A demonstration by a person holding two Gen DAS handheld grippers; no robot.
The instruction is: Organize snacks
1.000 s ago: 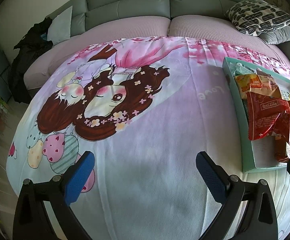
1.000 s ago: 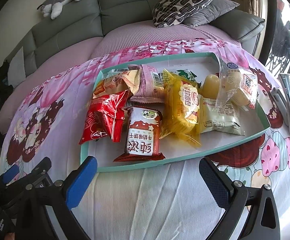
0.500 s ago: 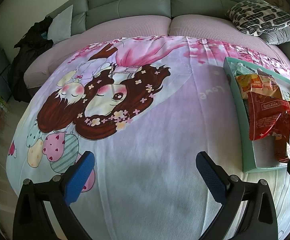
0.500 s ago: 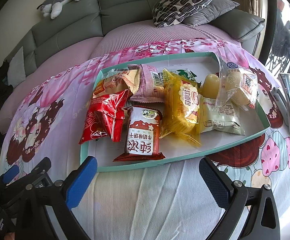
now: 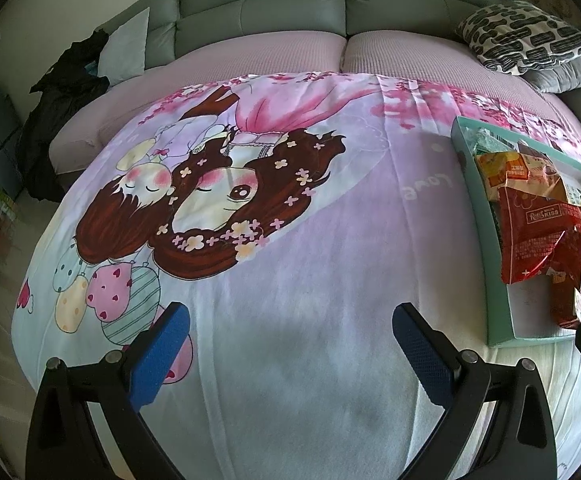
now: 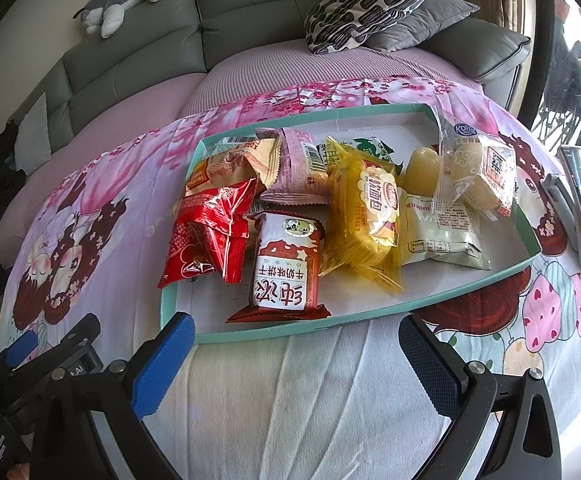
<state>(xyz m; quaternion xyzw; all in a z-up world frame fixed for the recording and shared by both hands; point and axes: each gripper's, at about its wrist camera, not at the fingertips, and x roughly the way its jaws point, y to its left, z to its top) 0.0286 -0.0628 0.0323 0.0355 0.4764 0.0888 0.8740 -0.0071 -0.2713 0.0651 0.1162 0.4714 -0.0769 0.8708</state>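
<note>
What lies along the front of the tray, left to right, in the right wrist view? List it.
Red crinkled packet → red-and-white biscuit packet → yellow bread packet → pale green packet.

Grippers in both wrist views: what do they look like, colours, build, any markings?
Both match. The left gripper and the right gripper have black plastic angular frames with silver screws, and each finger carries a flat blue textured pad. In the right view, the left gripper's body shows small white lettering, unreadable. No cables or sleeves visible.
</note>
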